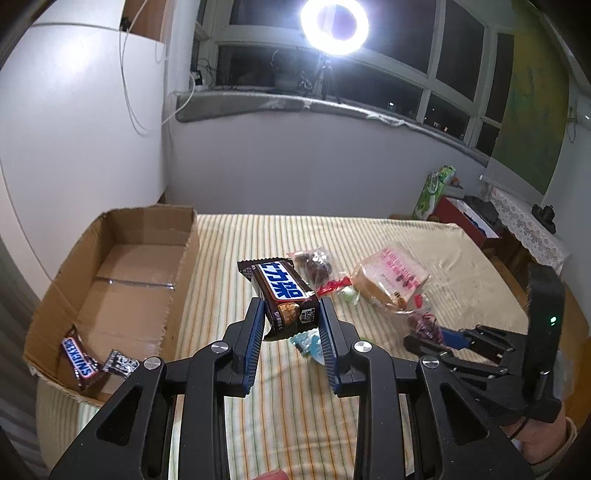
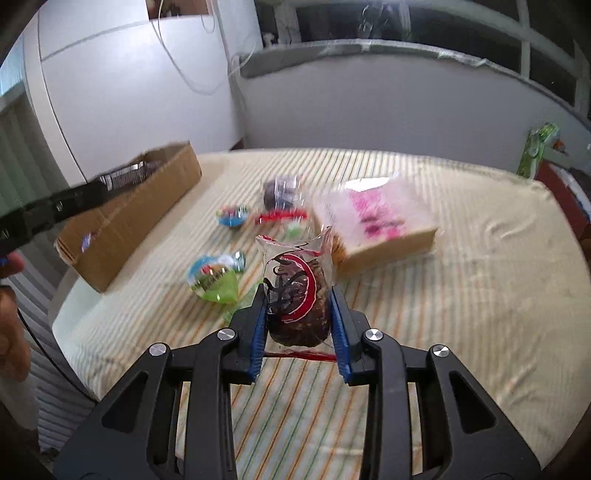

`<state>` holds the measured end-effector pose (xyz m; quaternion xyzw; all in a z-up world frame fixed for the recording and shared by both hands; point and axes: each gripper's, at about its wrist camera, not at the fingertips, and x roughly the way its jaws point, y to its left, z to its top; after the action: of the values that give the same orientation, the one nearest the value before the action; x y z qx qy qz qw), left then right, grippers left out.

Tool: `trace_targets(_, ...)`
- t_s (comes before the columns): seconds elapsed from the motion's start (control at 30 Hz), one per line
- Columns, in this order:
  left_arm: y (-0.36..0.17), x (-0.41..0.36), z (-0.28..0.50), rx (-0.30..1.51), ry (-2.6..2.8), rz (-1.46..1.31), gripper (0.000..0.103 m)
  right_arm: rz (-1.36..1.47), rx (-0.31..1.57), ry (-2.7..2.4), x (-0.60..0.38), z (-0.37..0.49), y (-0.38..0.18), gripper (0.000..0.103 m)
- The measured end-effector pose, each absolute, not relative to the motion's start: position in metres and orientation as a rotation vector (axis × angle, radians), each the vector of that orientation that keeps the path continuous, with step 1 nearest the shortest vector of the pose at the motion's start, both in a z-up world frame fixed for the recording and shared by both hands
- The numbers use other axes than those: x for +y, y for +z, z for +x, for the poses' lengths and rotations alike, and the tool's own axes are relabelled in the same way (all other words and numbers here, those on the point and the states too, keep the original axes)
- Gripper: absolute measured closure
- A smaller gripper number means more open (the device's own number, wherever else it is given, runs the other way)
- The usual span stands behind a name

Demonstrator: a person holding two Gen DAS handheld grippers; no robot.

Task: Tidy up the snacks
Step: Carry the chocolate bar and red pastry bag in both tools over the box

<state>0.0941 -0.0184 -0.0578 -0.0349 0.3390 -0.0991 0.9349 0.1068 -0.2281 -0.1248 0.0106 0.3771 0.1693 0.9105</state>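
Note:
My left gripper (image 1: 291, 314) is shut on a brown chocolate bar with a blue label (image 1: 282, 291) and holds it above the striped tablecloth, right of the open cardboard box (image 1: 122, 295). A Snickers bar (image 1: 79, 358) and a small dark wrapper (image 1: 120, 363) lie in the box. My right gripper (image 2: 299, 306) is shut on a clear packet with a dark brown cake (image 2: 299, 295), lifted over the table. The right gripper also shows in the left wrist view (image 1: 443, 338). The box also shows in the right wrist view (image 2: 136, 214).
On the striped cloth (image 2: 461, 295) lie a wrapped bread pack with pink print (image 2: 373, 229), a dark snack packet (image 2: 282, 192), a red packet (image 2: 280, 217), a small green sweet (image 2: 294, 230) and two jelly cups (image 2: 216, 277) (image 2: 232, 216). A ring light (image 1: 334, 24) glares from the windowsill.

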Motion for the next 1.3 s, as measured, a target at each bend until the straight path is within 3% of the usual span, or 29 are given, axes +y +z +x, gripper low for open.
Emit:
trace_targets(0.43, -0.021, -0.015, 0.055, 0.58, -0.211, -0.044, 0.075, -0.006, 0.603, 0.312, -0.217, 0.058, -0.052, 0.071)
trace_targets(1.3, -0.008, 0.09, 0.016, 0.494, -0.048, -0.122, 0.076, -0.155, 0.565, 0.509, -0.059, 0.047, -0.031, 0.071)
